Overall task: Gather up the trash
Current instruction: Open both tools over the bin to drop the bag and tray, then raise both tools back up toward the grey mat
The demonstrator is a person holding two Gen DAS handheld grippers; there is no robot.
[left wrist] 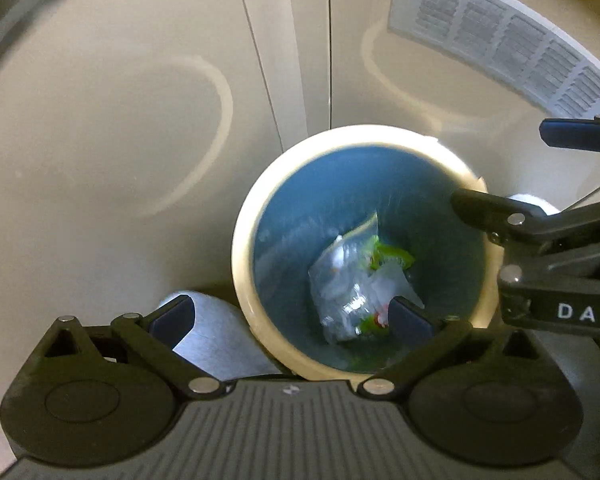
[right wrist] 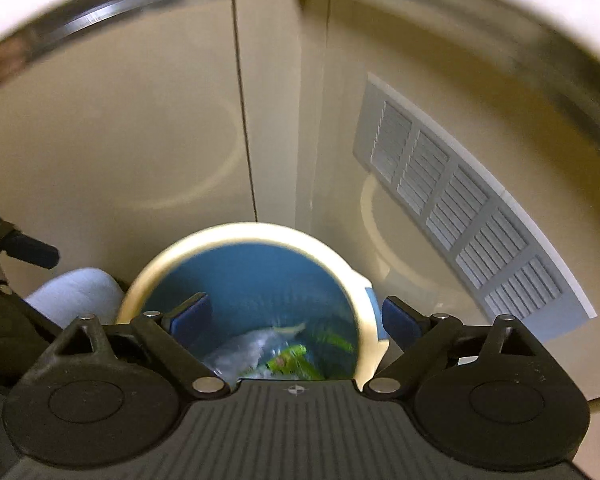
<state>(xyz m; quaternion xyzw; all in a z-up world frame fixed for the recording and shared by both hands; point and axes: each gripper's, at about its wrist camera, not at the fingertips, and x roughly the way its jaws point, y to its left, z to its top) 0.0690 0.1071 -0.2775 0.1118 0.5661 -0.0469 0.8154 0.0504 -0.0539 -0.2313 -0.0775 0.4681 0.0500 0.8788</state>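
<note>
A cream round bin (left wrist: 244, 236) with a blue inside stands on the floor against a beige wall. Clear plastic and green wrapper trash (left wrist: 356, 280) lies at its bottom. My left gripper (left wrist: 292, 314) is open and empty, held above the bin's near rim. My right gripper (left wrist: 504, 168) comes in from the right over the bin's right rim, open. In the right wrist view the bin (right wrist: 148, 272) is below, the trash (right wrist: 284, 356) shows inside, and my right gripper (right wrist: 296, 314) is open and empty above it. The left gripper's fingertip (right wrist: 32, 250) shows at the left edge.
A white cylinder-shaped object (left wrist: 216, 340) lies beside the bin on its left and also shows in the right wrist view (right wrist: 76, 292). A grey louvred vent (left wrist: 512, 40) is set in the wall at right (right wrist: 468, 220). A vertical wall seam (left wrist: 260, 52) runs behind the bin.
</note>
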